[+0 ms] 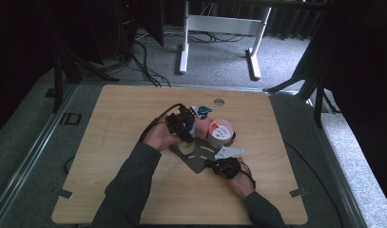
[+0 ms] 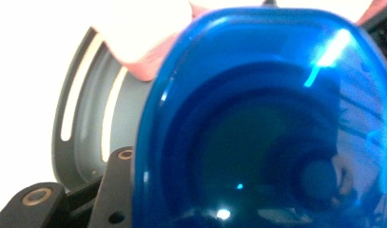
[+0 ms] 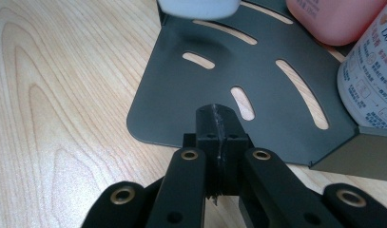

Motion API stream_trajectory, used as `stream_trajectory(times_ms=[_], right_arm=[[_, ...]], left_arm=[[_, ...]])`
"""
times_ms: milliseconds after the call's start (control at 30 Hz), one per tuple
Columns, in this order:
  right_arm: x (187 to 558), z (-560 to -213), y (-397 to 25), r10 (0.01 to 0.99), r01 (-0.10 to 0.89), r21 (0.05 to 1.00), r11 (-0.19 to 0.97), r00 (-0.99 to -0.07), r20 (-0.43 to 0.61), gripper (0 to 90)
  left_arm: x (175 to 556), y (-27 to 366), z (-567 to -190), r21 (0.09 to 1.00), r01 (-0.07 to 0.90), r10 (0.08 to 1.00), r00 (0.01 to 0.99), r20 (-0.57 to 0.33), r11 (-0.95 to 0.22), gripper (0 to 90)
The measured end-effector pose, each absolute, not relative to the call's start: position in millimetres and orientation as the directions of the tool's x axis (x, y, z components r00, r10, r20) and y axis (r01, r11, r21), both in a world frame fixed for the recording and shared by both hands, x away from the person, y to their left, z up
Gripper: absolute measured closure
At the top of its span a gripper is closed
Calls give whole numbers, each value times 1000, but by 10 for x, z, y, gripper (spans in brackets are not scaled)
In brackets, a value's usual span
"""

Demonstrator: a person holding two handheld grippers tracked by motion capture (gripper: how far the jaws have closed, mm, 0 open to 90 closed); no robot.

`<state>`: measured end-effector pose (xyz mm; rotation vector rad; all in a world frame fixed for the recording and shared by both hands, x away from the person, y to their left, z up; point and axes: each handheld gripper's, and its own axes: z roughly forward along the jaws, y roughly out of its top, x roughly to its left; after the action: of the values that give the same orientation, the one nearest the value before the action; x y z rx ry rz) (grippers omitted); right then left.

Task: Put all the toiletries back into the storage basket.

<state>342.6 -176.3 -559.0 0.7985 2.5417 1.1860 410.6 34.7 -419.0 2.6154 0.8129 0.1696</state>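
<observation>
My left gripper (image 1: pixel 182 124) is over the far end of a dark grey slotted plate (image 1: pixel 199 156). It is shut on a white bottle with a blue end (image 1: pixel 191 128). The blue end (image 2: pixel 262 123) sits very close to the camera and hides the right jaw. The bottle's white end (image 3: pixel 198 7) hangs just above the plate (image 3: pixel 219 61), with a shadow under it. My right gripper (image 3: pixel 218 124) is shut at the plate's near edge, and nothing shows between its pads. In the high view the right gripper (image 1: pixel 223 167) is at the plate's near right corner.
A pink bottle (image 1: pixel 202 126) and a pink-and-white tub (image 1: pixel 220 133) stand at the plate's far right, close to the held bottle. A small blue-topped item (image 1: pixel 204 111) is behind them. A white labelled bottle (image 3: pixel 367 80) stands at the plate's raised side.
</observation>
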Motion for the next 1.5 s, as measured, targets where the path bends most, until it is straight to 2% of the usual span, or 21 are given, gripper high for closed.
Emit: stream_trajectory(times_ms=[1033,1500], right_arm=[[3429,-5591,-1763,562,379,762,525,-827,24,900],[3429,-5591,-1763,562,379,762,525,-827,24,900]], left_arm=[[4437,509,-4263,416,596,670,741,45,-687,554],[4575,508,-4362,414,633,705,708,32,-654,554]])
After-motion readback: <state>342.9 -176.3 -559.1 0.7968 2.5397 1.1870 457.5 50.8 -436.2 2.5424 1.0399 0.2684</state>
